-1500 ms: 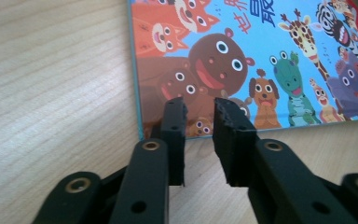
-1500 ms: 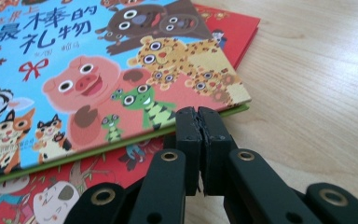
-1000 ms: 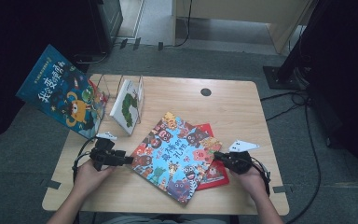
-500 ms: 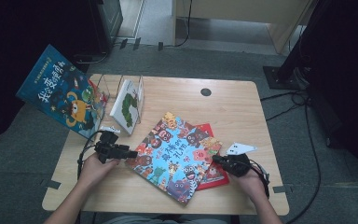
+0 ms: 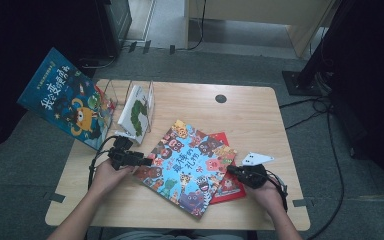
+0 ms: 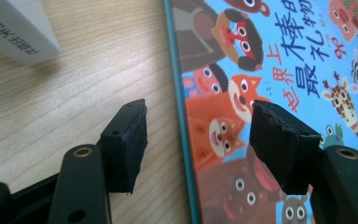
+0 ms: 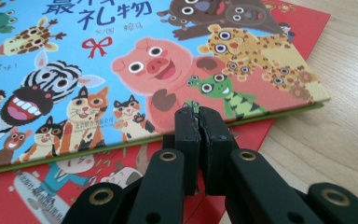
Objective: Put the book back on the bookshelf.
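The left gripper [image 6: 198, 140] stands with its jaws parted, straddling the near-left edge of the blue animal picture book [image 6: 279, 93]: one pad rests over bare wood, the other hangs over the cover, and nothing is pinched yet. Over the last second these jaws have been opening a little, with only the book's border between them. The right gripper [image 7: 199, 122] is closed tight on nothing, pads pressed together, its tips nosed against the blue book's edge where that book overlaps the red book [image 7: 284, 28] beneath. In the high view the blue book [image 5: 187, 167] lies tilted at the middle of the table [image 5: 260, 120], the left gripper [image 5: 145, 161] at its 9 o'clock and the right gripper [image 5: 232, 171] at about its 4 o'clock; a clear stand holding a white book [image 5: 137, 110] sits toward 11 o'clock, with a second blue book [image 5: 67, 102] leaning beyond it. The blue book looks like a thin hardback: stiff, fairly light, with a glossy cover that could slide on the red one. The best hold is probably on an overhanging edge or corner, pads above and below the board. Against the earlier frames, the left hand has slid rightward across the table to the book's edge, while the right hand and the books lie as they did.
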`<state>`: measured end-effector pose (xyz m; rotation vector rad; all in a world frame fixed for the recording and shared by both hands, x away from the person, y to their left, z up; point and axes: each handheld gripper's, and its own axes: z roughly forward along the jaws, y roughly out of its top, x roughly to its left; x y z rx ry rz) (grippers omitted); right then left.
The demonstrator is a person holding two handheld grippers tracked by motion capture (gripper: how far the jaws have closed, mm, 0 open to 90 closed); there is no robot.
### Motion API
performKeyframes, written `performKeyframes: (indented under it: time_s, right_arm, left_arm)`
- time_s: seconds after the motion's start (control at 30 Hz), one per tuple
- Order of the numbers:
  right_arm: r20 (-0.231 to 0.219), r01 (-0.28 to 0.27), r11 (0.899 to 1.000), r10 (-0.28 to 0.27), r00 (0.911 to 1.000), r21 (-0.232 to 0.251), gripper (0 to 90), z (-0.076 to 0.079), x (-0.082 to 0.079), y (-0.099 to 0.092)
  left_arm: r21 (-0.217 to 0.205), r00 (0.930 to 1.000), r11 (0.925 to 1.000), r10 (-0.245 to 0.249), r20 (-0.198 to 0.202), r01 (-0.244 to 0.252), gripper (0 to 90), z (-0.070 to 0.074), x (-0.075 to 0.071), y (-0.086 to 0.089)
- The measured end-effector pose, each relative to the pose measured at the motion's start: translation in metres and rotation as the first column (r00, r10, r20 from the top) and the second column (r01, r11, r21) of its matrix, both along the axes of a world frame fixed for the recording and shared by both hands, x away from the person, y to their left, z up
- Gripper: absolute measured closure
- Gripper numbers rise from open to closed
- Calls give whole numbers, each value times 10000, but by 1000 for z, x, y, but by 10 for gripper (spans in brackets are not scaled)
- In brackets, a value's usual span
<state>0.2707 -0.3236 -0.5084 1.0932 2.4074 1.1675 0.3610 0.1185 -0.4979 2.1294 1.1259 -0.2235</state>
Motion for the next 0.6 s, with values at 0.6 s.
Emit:
performKeyframes:
  time_s: [0.6]
  right_arm:
    - [117, 45, 10000, -45, 9999, -30, 870, -1, 16, 13]
  left_arm:
    - [-6, 9999, 9999, 159, -8, -159, 374, 0, 4, -10]
